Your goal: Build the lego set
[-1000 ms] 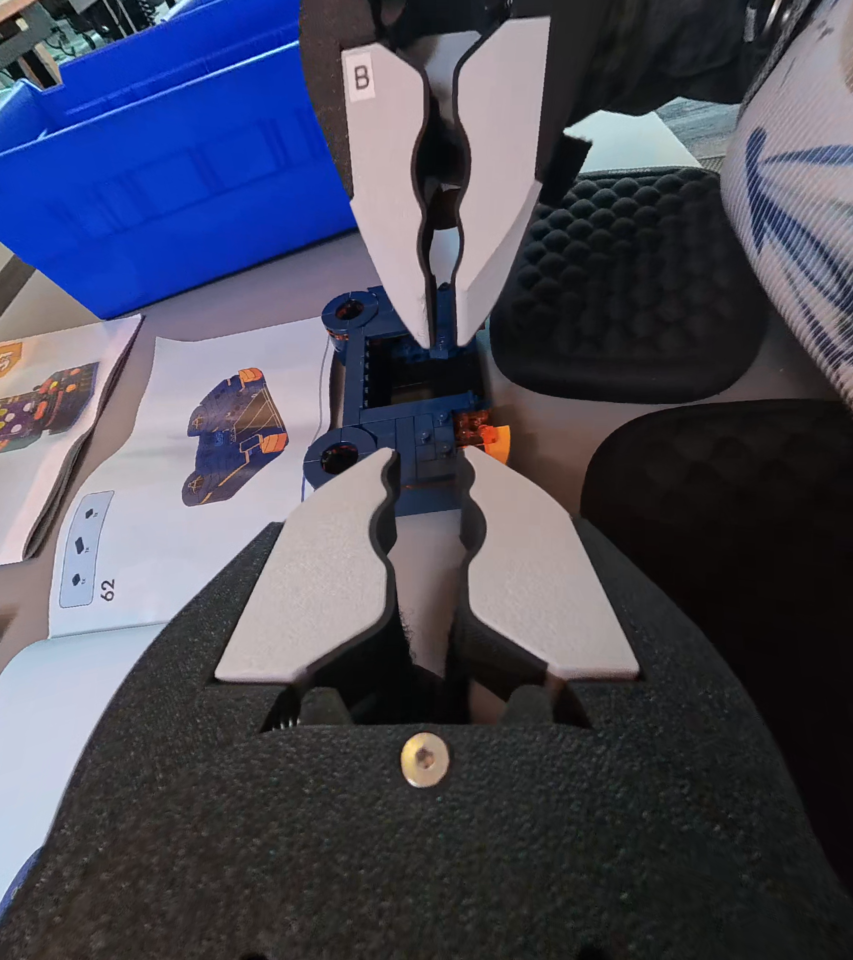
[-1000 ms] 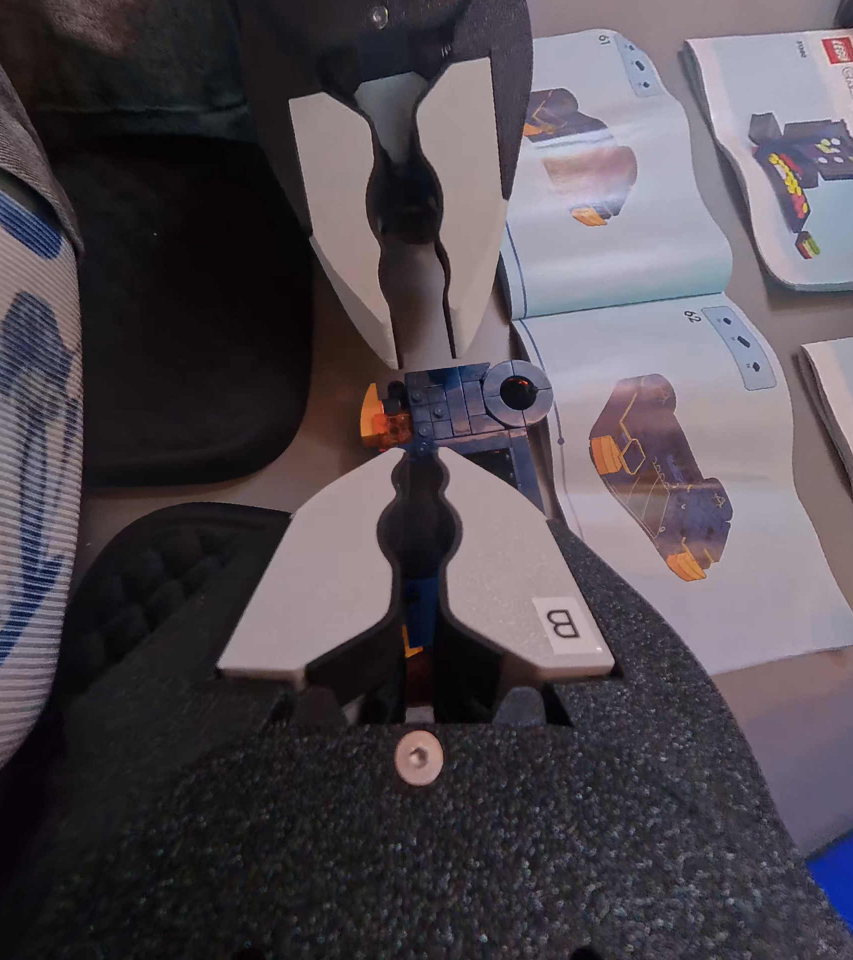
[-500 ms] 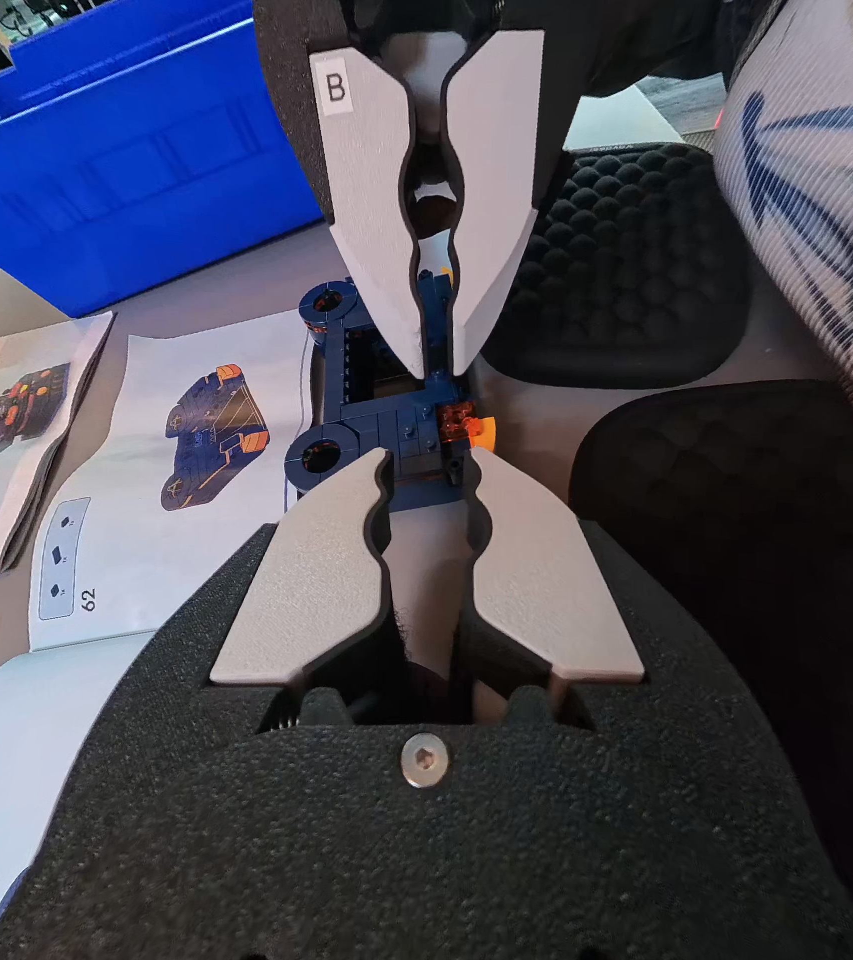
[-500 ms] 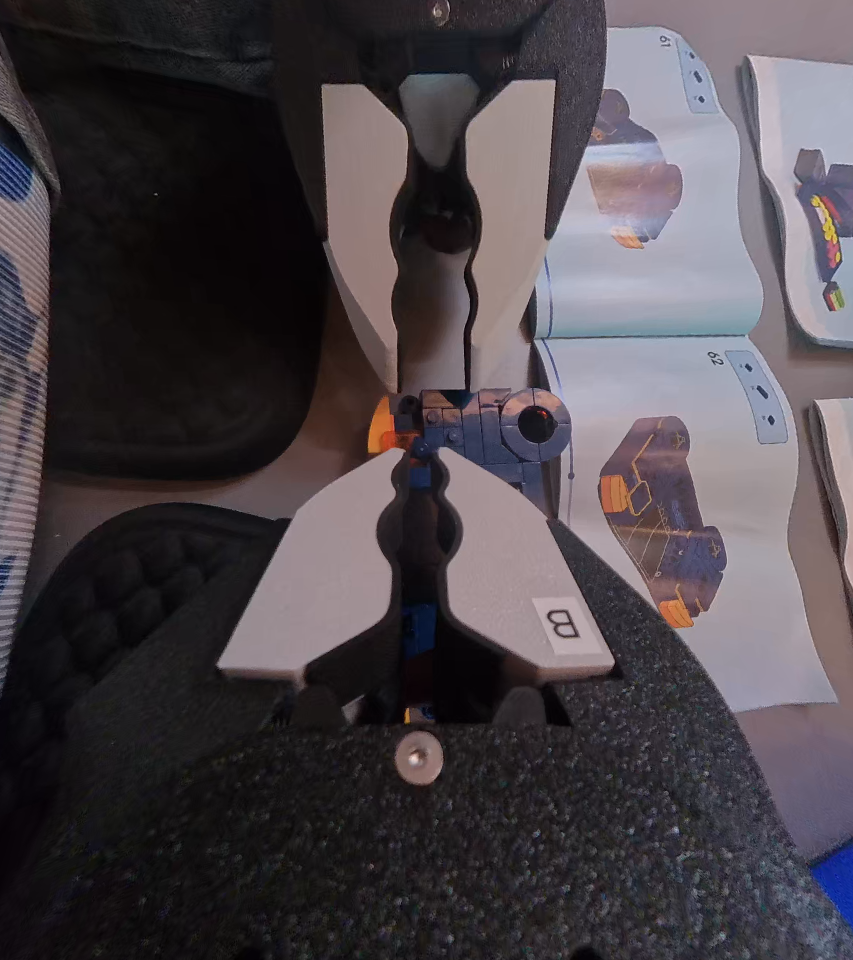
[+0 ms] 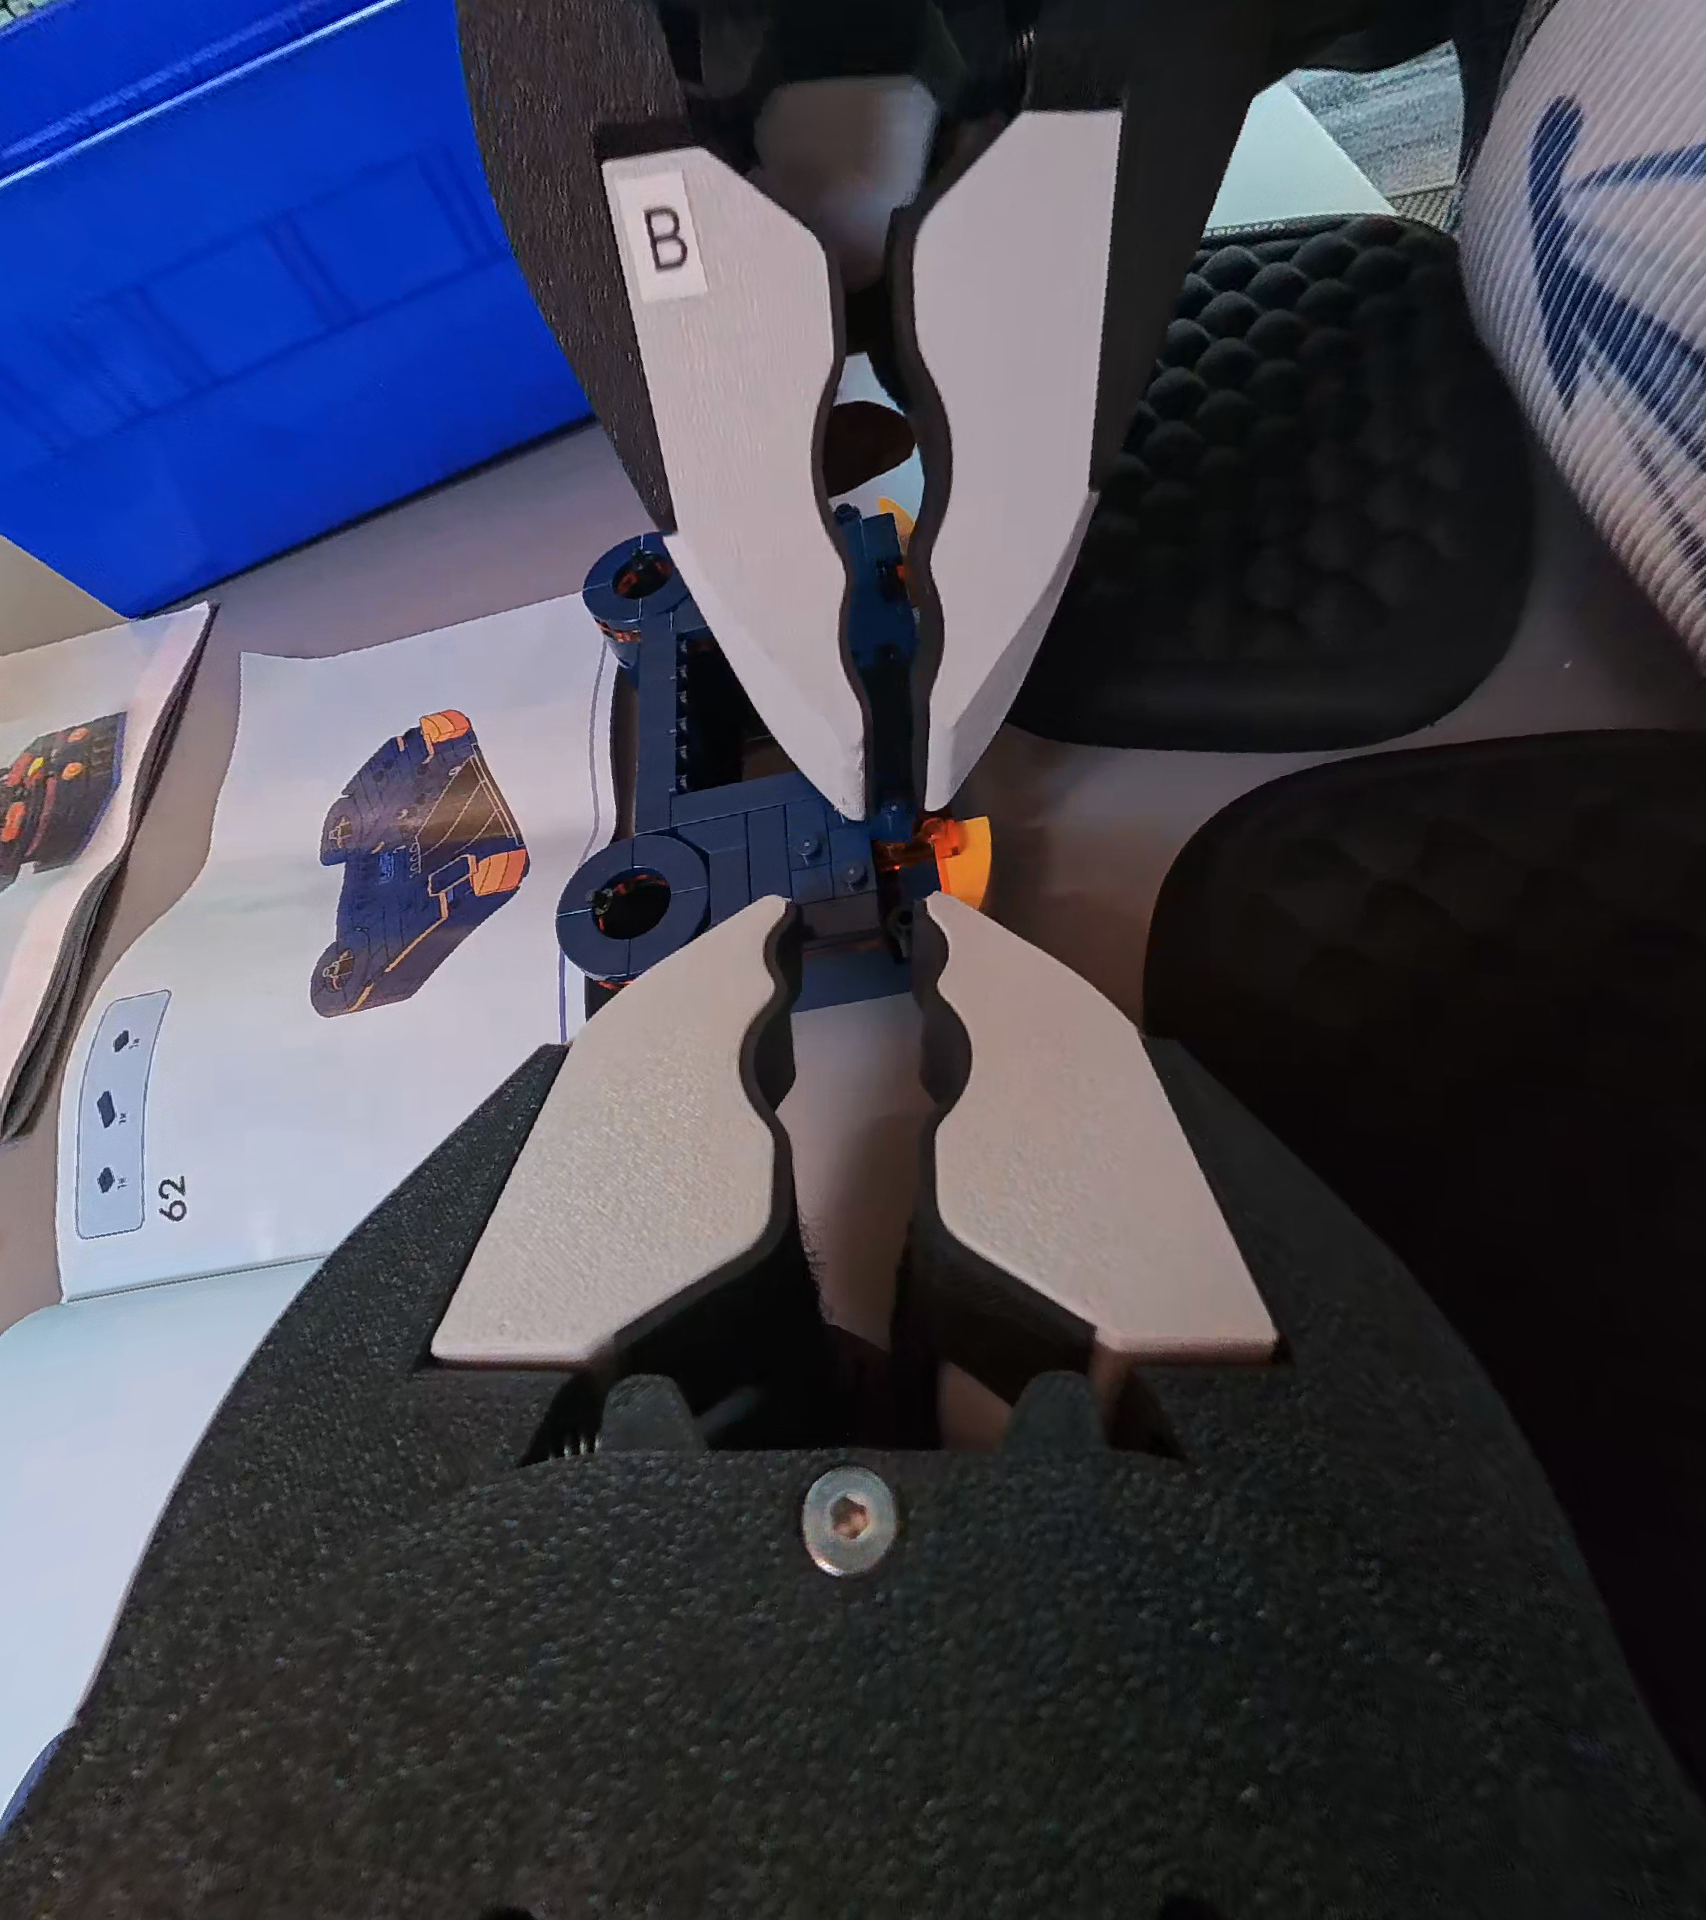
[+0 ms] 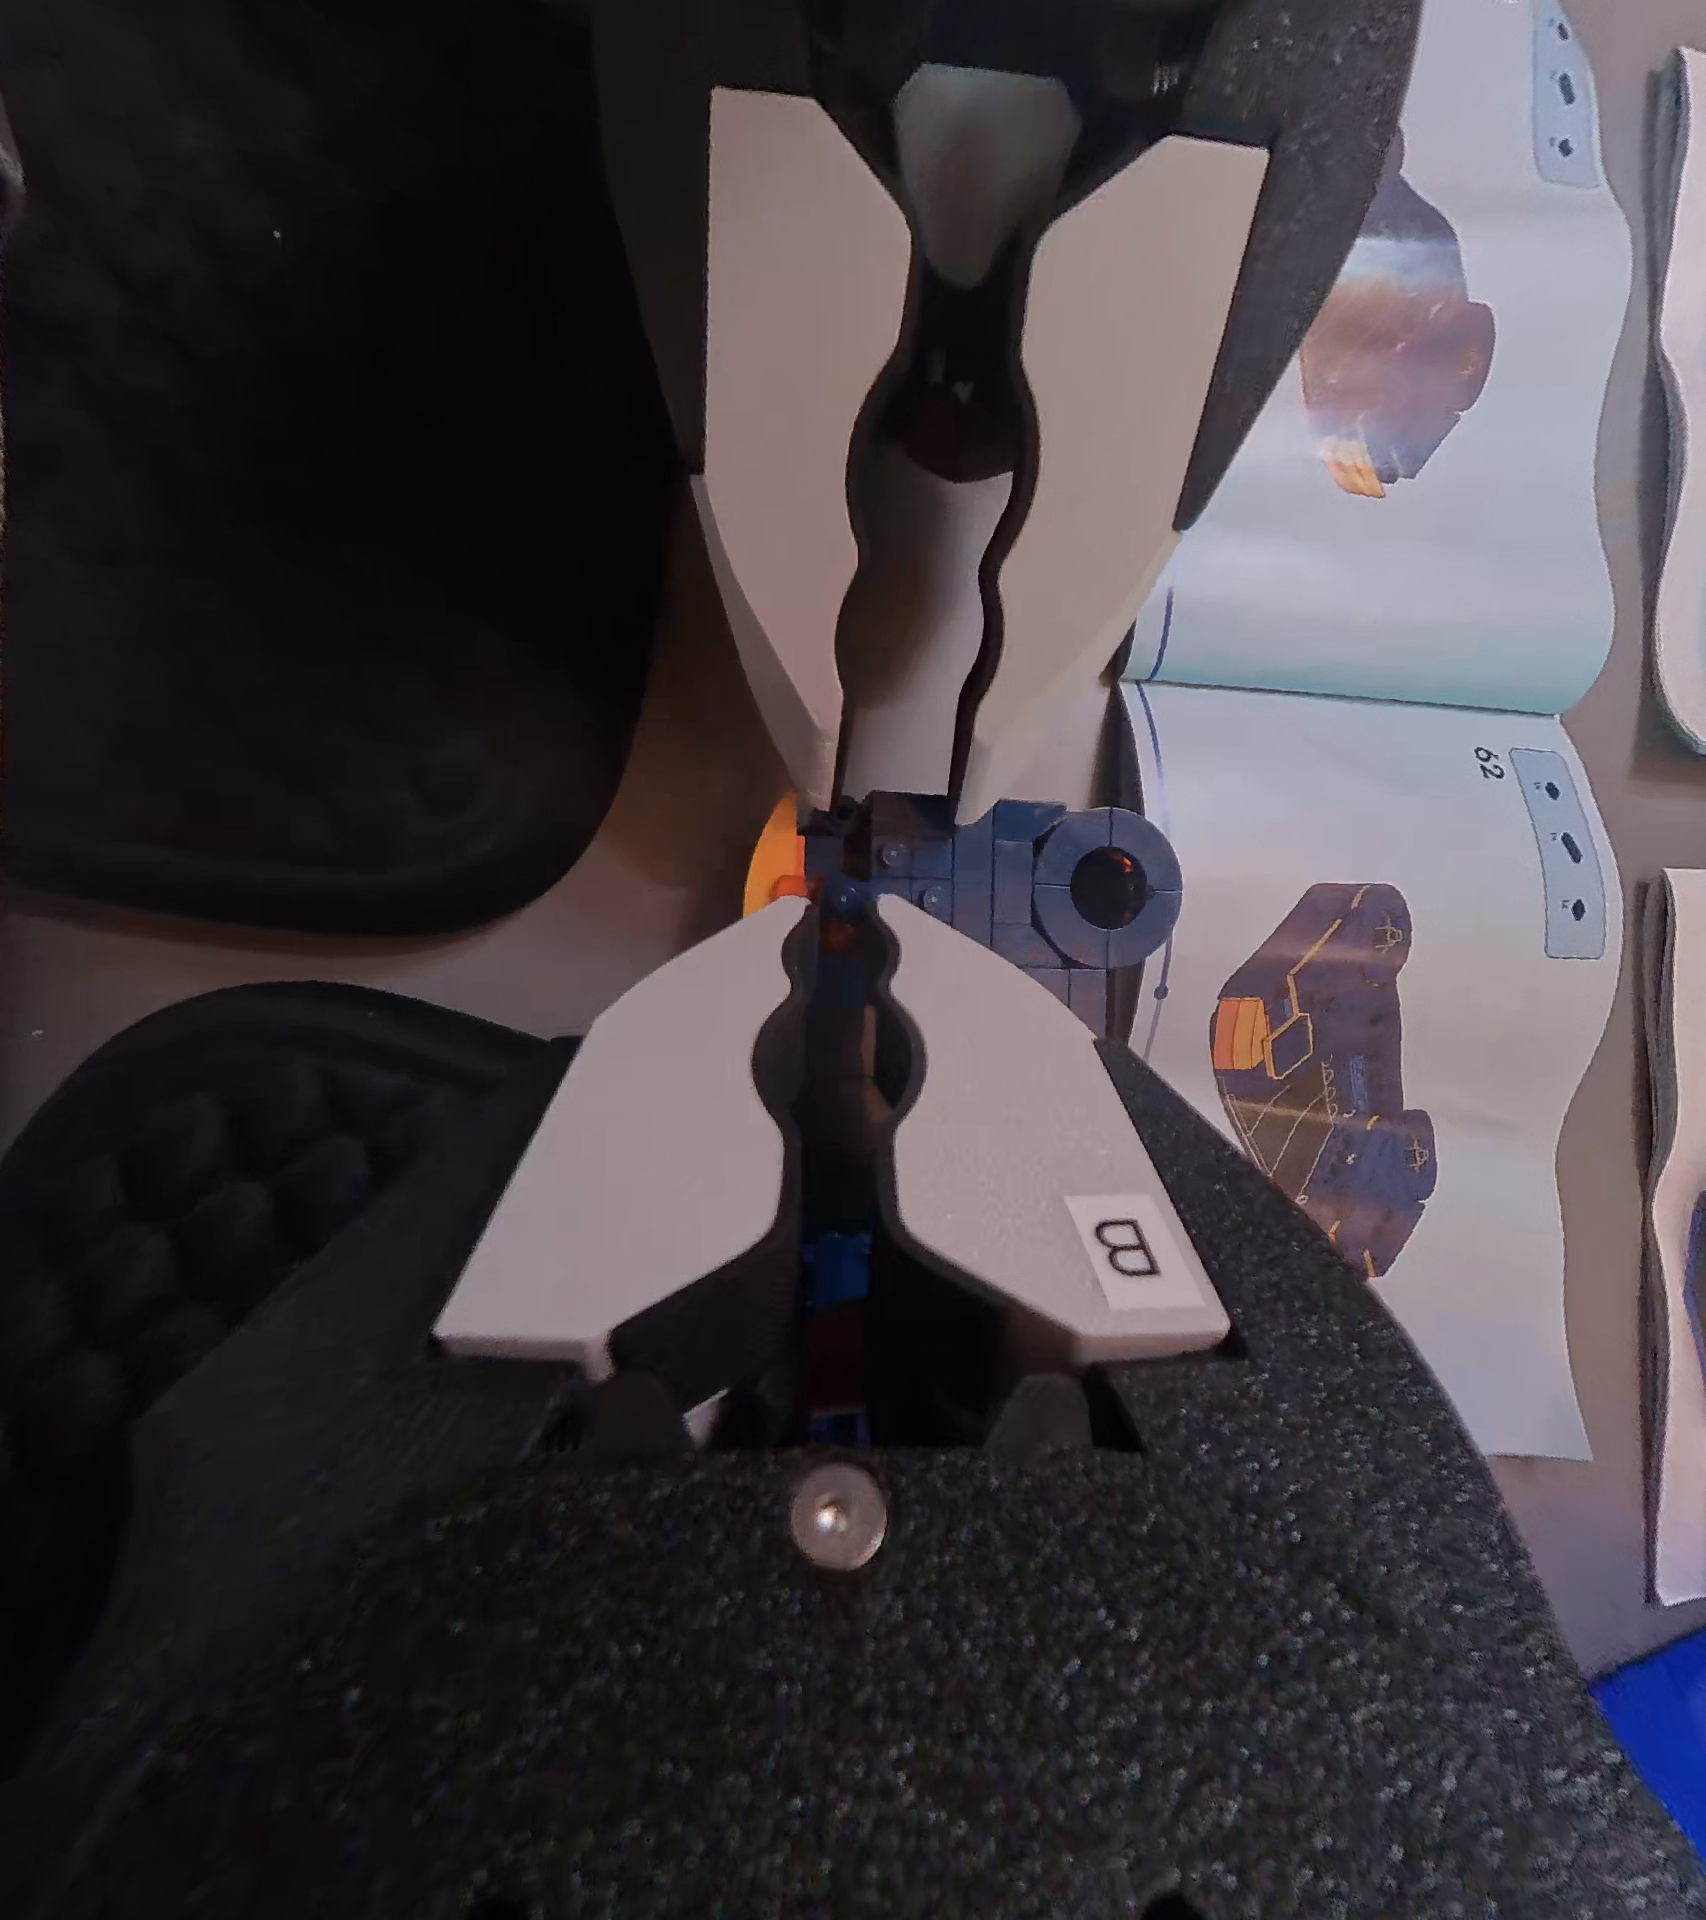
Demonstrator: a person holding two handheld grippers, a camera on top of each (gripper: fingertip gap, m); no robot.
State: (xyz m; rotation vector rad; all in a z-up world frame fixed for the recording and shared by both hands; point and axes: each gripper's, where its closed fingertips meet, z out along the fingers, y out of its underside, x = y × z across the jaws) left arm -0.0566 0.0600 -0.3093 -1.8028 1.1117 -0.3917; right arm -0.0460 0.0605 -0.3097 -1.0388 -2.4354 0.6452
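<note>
Right gripper [image 5: 893, 805] moved in along navy lego model [image 5: 724, 831], jaws pinching its edge strip. Left gripper [image 5: 854, 920] jaws slightly spread, tips touching model's near end on table [image 5: 475, 540].

Lego model [image 5: 724, 831]: dark blue, orange translucent tip. Bin [image 5: 205, 291] behind model: bright blue. Instruction booklet [image 5: 309, 935] beside model: pale blue-white pages, dark blue and orange print. Pads [image 5: 1296, 499] beside model: black, dimpled. Surface [image 5: 413, 530]: grey. Tool fingers [image 5: 641, 1164]: light grey; housings black, textured.
</note>
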